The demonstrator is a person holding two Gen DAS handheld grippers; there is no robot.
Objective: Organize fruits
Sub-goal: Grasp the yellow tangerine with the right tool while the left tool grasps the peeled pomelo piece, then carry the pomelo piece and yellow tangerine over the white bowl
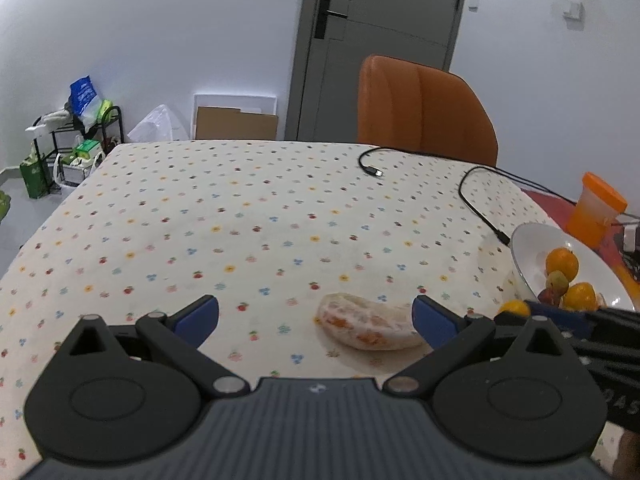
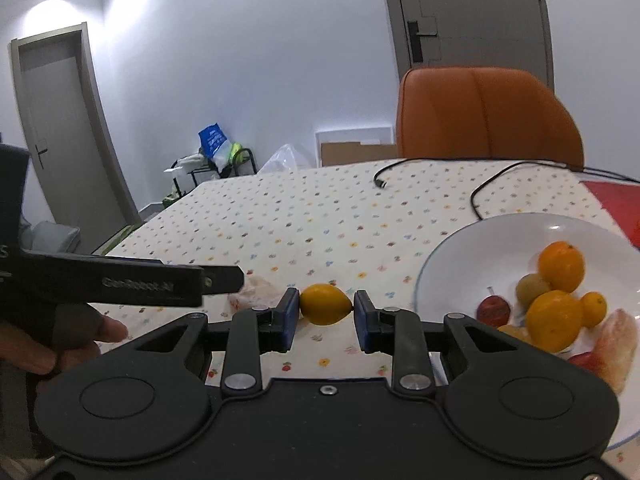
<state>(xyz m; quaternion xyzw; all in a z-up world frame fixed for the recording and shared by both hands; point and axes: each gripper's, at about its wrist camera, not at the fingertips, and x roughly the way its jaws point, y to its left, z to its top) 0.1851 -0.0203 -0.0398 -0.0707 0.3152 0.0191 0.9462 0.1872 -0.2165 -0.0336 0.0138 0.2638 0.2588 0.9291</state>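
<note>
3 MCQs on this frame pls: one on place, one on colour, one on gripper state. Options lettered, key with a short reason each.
1. Where is the peeled citrus piece lying?
A. In the white bowl
B. On the tablecloth, between the left gripper's jaws
C. On the chair

2. What colour is the chair behind the table?
A. Orange
B. Grey
C. Blue

3. What is the state of the right gripper?
A. Open and empty
B. Shut on a cable
C. Shut on the lemon

Key:
1 B: it rests on the tablecloth, ahead of the open left gripper.
2 A: the backrest is orange.
3 C: the jaws pinch the lemon by its ends, left of the white bowl.
</note>
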